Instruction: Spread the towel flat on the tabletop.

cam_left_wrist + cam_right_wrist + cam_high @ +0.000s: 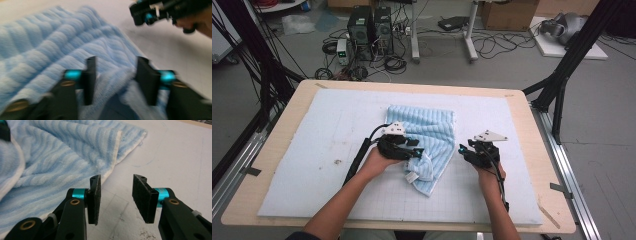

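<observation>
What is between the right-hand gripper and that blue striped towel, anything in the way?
Nothing visible. The right gripper has its jaws apart over bare white mat, right beside the towel edge. The left gripper is already over the towel.

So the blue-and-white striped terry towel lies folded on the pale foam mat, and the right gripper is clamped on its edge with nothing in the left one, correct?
Not quite. The right gripper is not clamped: in the right gripper view its jaws stand apart over the bare pale foam mat, beside the blue-and-white striped terry towel. The rest stands.
</observation>
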The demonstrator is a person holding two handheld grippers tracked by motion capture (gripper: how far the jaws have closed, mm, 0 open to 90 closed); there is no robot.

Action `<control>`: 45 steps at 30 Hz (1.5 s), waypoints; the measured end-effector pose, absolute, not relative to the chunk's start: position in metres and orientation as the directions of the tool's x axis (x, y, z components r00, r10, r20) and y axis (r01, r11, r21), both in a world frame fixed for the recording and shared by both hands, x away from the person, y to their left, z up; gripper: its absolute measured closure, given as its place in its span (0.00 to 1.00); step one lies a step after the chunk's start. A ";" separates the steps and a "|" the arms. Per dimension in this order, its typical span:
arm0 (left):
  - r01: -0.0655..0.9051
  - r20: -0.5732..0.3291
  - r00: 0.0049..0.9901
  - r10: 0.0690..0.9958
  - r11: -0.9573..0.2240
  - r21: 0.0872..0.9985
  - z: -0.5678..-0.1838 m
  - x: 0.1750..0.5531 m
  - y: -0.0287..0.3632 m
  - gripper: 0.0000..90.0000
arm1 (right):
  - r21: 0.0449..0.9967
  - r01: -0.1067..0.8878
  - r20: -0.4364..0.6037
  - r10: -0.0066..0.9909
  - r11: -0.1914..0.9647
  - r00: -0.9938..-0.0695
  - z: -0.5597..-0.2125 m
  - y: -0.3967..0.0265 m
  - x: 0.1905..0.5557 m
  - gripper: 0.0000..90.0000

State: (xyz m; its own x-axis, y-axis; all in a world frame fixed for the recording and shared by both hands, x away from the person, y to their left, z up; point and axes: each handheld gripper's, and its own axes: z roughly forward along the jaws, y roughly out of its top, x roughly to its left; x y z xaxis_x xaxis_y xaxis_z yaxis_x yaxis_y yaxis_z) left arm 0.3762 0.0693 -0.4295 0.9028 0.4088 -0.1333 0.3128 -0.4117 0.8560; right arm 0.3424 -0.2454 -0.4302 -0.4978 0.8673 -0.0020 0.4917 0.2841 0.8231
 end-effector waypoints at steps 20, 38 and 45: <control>0.286 -0.132 0.845 0.518 -0.229 0.930 -0.434 0.340 0.165 0.90 | 0.801 0.511 0.140 0.732 0.312 -0.667 -0.436 -0.176 0.326 0.59; 0.388 -0.194 0.693 0.694 -0.132 0.912 -0.431 0.322 0.236 0.63 | 0.824 0.506 0.240 0.652 0.255 -0.719 -0.429 -0.156 0.302 0.58; 0.355 -0.197 0.716 0.669 -0.107 0.929 -0.417 0.318 0.215 0.57 | 0.766 0.465 0.066 0.665 0.444 -0.744 -0.439 -0.154 0.302 0.99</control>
